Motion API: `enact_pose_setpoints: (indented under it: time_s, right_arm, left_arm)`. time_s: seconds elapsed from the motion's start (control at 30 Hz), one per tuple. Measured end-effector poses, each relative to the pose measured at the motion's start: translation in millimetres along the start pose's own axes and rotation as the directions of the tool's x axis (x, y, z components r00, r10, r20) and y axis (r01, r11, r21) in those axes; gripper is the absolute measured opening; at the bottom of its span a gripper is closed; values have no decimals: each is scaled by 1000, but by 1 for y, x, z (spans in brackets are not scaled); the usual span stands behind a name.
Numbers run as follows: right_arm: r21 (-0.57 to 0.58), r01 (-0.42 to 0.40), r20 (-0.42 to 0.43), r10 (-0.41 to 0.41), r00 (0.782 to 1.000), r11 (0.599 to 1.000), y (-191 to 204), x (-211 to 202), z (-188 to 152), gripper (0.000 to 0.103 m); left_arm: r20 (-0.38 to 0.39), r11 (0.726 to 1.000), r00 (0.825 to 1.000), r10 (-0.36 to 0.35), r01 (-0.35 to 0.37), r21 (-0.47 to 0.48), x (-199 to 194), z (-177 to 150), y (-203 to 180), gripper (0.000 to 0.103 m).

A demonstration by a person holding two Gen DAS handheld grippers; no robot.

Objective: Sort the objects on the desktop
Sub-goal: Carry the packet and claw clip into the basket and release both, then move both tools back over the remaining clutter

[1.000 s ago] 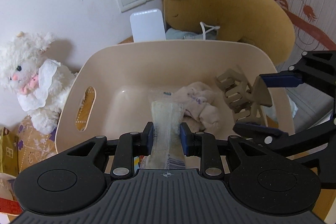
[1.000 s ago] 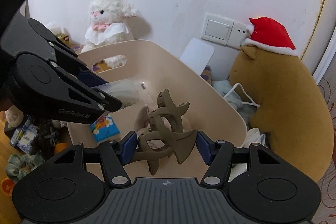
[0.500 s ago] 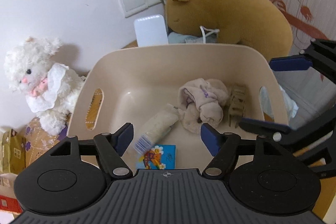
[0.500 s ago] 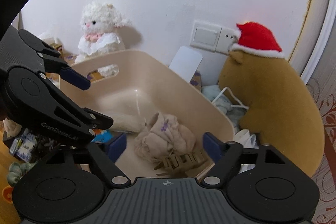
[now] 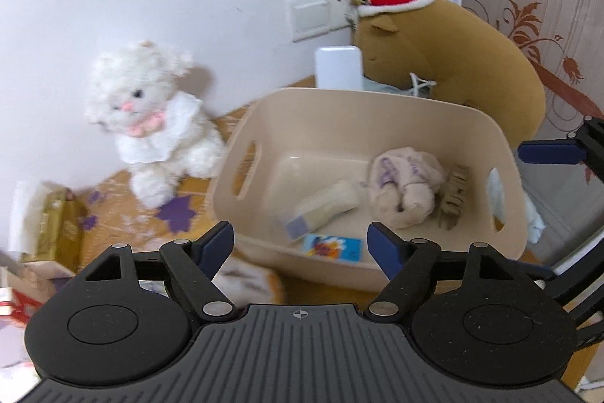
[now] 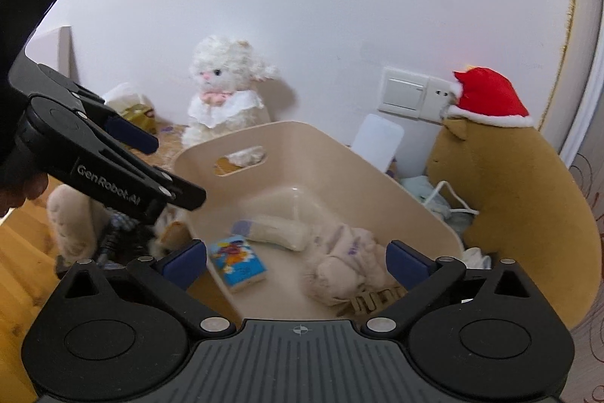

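The left gripper had just been opening, its fingers wide apart with nothing between them; the right gripper likewise had just spread fully and carried nothing. Both hung above the near rim of the beige bin, which sat on the counter. Inside lay a wrapped roll, long axis slanting from the near left to the far right, a crumpled cloth, a hair claw by the right wall, and a small colourful packet. The next pieces to sort probably lay in the clutter left of the bin, nearer the left gripper.
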State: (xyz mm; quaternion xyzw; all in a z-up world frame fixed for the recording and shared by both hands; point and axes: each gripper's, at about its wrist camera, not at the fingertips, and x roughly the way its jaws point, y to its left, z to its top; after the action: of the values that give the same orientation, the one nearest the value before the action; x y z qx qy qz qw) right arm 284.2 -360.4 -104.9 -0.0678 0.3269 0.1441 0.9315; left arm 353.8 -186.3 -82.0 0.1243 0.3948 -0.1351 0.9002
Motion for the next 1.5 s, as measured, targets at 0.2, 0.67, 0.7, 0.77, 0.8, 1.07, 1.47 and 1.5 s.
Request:
enact_pose_setpoints:
  time_s: [0.2, 0.67, 0.7, 0.77, 0.8, 1.07, 1.47, 1.5]
  right_arm:
    - [-59, -67, -4, 67, 998, 996, 22, -11, 1, 103]
    - [-186, -177, -104, 160, 982, 966, 71, -5, -16, 103]
    - [-184, -188, -118, 168, 979, 965, 73, -3, -19, 103]
    - [-179, -201, -147, 176, 973, 963, 80, 2, -24, 103]
    - [-174, -207, -157, 181, 971, 963, 83, 4, -26, 103]
    - [-126, -216, -221, 185, 957, 968, 96, 23, -49, 103]
    - [-178, -165, -222, 124, 967, 970, 97, 52, -83, 101]
    - [-182, -167, -194, 131, 972, 969, 97, 52, -85, 101]
  left_arm:
    - [-24, 998, 999, 29, -31, -58, -16, -23, 35, 80]
    - [-141, 979, 982, 128, -148, -144, -27, -94, 102, 81]
    - [-151, 976, 980, 133, -156, -151, -26, -99, 106, 81]
    - [-164, 973, 977, 136, -163, -164, -24, -107, 110, 81]
    - [-170, 971, 976, 135, -164, -173, -22, -110, 112, 81]
    - [-199, 960, 973, 119, -164, -229, -16, -126, 116, 81]
    - [-199, 957, 976, 89, -139, -253, -10, -140, 106, 81]
    - [-194, 957, 977, 92, -140, -254, -10, -140, 105, 81]
